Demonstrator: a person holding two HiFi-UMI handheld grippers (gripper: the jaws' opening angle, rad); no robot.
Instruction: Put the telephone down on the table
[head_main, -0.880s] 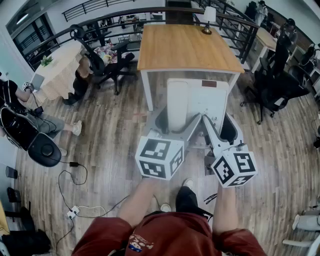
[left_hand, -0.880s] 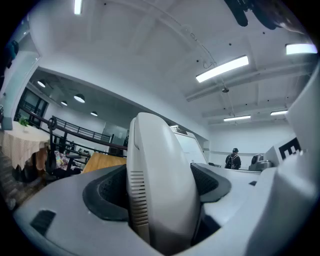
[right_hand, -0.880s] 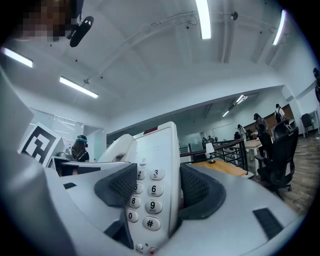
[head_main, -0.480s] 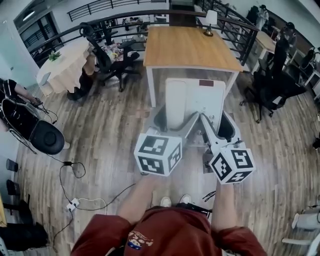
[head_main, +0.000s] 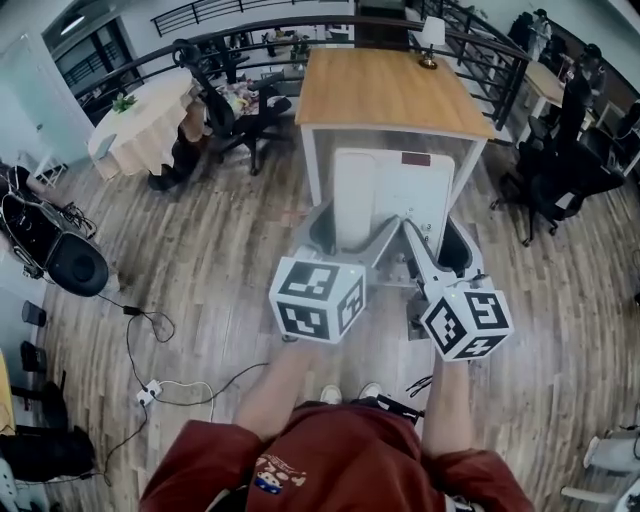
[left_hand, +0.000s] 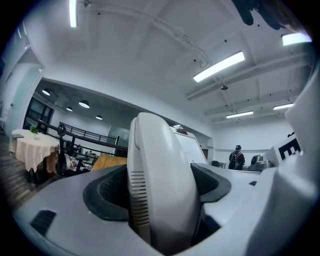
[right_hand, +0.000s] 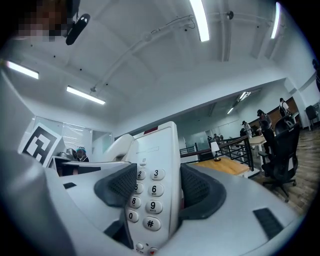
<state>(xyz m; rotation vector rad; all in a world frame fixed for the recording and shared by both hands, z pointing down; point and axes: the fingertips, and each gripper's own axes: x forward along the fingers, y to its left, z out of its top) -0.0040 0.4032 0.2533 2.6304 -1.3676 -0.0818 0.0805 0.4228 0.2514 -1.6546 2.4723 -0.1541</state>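
A white telephone (head_main: 390, 195), handset on its cradle, hangs level in the air in front of the wooden table (head_main: 395, 95). My left gripper (head_main: 352, 238) is shut on the handset side (left_hand: 160, 190), dark pads pressing both flanks. My right gripper (head_main: 438, 250) is shut on the keypad side (right_hand: 152, 192), its pads clamping the body beside the number keys. In the head view the phone's front end sits just below the table's near edge. The table top (right_hand: 225, 167) also shows past the right jaw.
A small lamp (head_main: 432, 35) stands at the table's far end. Black office chairs stand at the left (head_main: 225, 110) and right (head_main: 560, 175) of it. A railing (head_main: 250, 45) runs behind. Cables and a power strip (head_main: 150, 392) lie on the wood floor at left.
Both grippers keep their hold on the telephone. The head view has swung a little, so the room at left has slid rightwards, and the person's feet have shifted.
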